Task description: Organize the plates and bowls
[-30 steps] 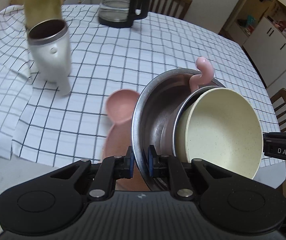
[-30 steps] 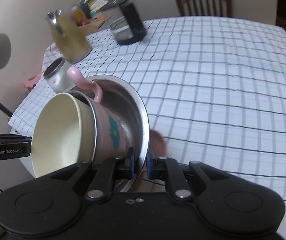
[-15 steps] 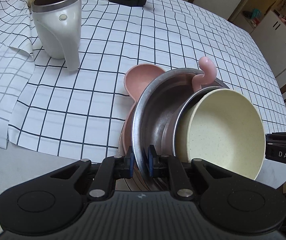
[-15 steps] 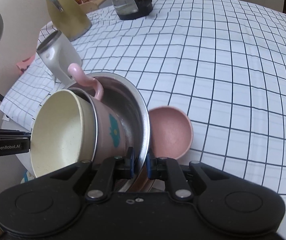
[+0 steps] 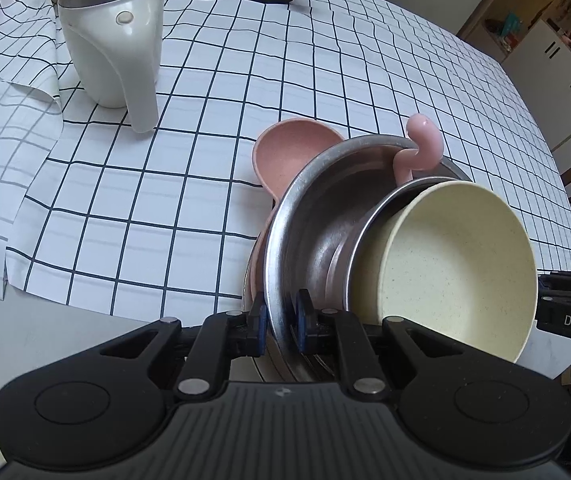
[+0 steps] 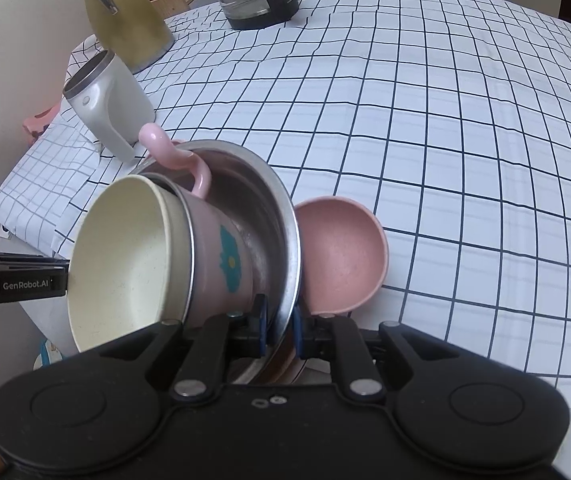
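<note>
Over the last second I have brought the nested stack down and in toward the near table edge; the pink bowl (image 5: 293,148) now sits just behind it, so set-down looks close. My left gripper (image 5: 279,322) is pinched on the steel bowl (image 5: 309,208) rim, and my right gripper (image 6: 277,326) clamps the same rim from the opposite side. The steel bowl stands tipped on edge, the pink mug (image 6: 221,256) and cream bowl (image 5: 457,276) nested inside, their shared axis near-horizontal, mouths opening toward my right in the left view.
</note>
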Action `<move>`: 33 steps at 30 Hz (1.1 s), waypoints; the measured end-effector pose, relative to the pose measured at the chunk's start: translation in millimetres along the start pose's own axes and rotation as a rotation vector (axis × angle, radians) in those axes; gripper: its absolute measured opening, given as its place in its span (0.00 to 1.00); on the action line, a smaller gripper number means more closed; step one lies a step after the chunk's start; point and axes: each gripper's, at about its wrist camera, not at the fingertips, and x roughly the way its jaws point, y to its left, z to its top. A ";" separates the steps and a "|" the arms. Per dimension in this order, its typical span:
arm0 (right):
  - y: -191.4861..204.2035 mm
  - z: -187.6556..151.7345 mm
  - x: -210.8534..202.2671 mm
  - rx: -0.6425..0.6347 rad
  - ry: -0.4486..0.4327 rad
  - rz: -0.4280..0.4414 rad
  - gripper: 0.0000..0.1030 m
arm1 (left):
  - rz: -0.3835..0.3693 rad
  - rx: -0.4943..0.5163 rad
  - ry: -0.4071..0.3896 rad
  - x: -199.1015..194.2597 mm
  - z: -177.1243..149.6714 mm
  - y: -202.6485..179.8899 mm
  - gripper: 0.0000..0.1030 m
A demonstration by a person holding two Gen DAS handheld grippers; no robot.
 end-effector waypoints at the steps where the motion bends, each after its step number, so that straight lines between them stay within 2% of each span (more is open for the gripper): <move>1: 0.2 0.3 0.6 0.000 0.000 -0.001 0.16 | 0.001 0.004 -0.003 0.2 0.0 -0.6 0.13; 4: 1.9 -1.2 -0.8 -0.011 -0.008 -0.013 0.18 | 0.006 0.015 -0.021 -1.2 -0.8 -2.1 0.13; 6: 3.2 -2.8 -3.9 -0.023 -0.023 -0.023 0.21 | 0.011 0.026 -0.032 -3.4 -1.1 -4.1 0.13; 8: 4.2 -3.4 -7.8 -0.034 -0.038 -0.037 0.31 | 0.022 0.035 -0.043 -5.8 -1.1 -5.3 0.13; 17: 1.4 -7.0 -30.5 -0.034 -0.100 -0.056 0.45 | 0.057 0.052 -0.092 -26.8 -5.8 -10.4 0.15; 19: 2.5 -9.7 -36.3 -0.047 -0.114 -0.057 0.47 | 0.067 0.049 -0.108 -31.9 -7.2 -11.3 0.20; 21: 3.6 -12.7 -42.5 -0.059 -0.129 -0.051 0.49 | 0.074 0.047 -0.125 -36.9 -9.1 -12.8 0.30; 24: 6.3 -17.6 -52.3 -0.081 -0.155 -0.039 0.55 | 0.102 0.051 -0.168 -48.2 -14.2 -17.0 0.55; 26: 8.5 -21.5 -60.4 -0.102 -0.181 -0.033 0.61 | 0.093 0.038 -0.201 -57.9 -17.5 -18.5 0.61; 30: 12.0 -28.7 -76.7 -0.139 -0.225 -0.024 0.65 | 0.114 0.023 -0.251 -74.8 -23.3 -24.0 0.63; 31: 12.6 -29.7 -79.8 -0.144 -0.232 -0.021 0.69 | 0.113 0.021 -0.262 -78.8 -25.1 -25.6 0.65; 33: 13.5 -31.5 -85.6 -0.155 -0.249 -0.010 0.71 | 0.114 0.014 -0.289 -86.9 -29.1 -28.6 0.73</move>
